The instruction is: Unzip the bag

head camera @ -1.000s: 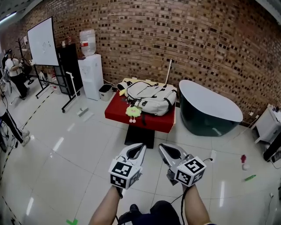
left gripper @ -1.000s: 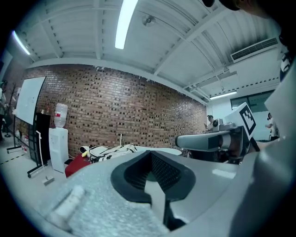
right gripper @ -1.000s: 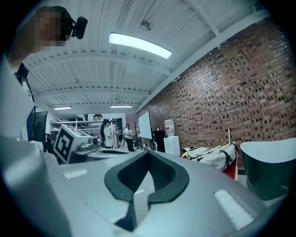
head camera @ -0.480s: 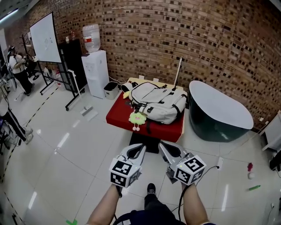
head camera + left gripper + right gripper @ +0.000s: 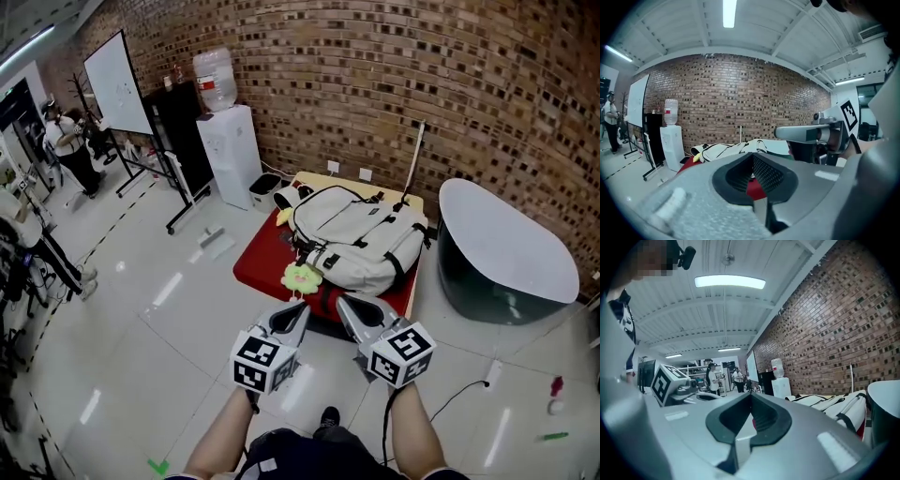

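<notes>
A pale grey backpack [image 5: 361, 234] with black straps lies on a red-topped table [image 5: 261, 262], a green-yellow plush charm [image 5: 301, 277] hanging off its near side. My left gripper [image 5: 302, 314] and right gripper [image 5: 345, 307] are held side by side in front of me, short of the table's near edge, both shut and empty. In the left gripper view the backpack [image 5: 733, 149] shows beyond the closed jaws, with the right gripper [image 5: 811, 133] alongside. In the right gripper view the backpack [image 5: 834, 404] lies to the right.
A dark tub with a white lid [image 5: 506, 253] stands right of the table. A water dispenser [image 5: 228, 141], a whiteboard [image 5: 122, 82] and a black cabinet stand at the left wall. People stand far left [image 5: 70, 150]. A cable [image 5: 459, 394] and small items lie on the glossy floor.
I have walked closer: the table and backpack appear larger and nearer. Both grippers keep their pose, shut, now almost at the table's near edge.
</notes>
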The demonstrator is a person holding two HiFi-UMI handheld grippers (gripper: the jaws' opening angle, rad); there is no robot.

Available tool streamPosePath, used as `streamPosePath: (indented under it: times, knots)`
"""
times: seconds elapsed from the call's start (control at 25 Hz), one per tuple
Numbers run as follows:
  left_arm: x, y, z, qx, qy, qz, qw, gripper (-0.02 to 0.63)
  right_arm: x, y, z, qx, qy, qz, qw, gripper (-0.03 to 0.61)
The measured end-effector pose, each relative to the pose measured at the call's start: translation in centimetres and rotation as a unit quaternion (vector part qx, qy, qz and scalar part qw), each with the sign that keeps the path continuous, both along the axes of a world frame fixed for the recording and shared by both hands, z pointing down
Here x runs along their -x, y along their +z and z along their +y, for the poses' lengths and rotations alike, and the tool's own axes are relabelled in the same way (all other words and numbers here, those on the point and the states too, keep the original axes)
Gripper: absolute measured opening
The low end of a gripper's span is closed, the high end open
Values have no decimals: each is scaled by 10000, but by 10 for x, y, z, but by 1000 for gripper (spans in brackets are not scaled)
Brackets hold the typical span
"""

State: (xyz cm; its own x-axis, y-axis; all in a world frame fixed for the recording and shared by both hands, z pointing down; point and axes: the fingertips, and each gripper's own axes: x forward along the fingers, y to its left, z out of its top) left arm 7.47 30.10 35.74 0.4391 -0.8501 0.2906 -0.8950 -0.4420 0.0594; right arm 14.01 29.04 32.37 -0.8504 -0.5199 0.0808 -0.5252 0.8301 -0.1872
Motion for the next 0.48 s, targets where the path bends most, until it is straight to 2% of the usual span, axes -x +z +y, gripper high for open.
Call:
streamPosePath:
  times: [0.28, 0.48]
  knots:
    - [22, 13, -55, 166, -289, -55, 9994, 3, 15, 9, -65, -88, -224, 221, 9995, 6]
    - [46, 37, -101, 303, -278, -73, 9991, 3, 37, 23, -109, -198, -315, 679, 9970, 6]
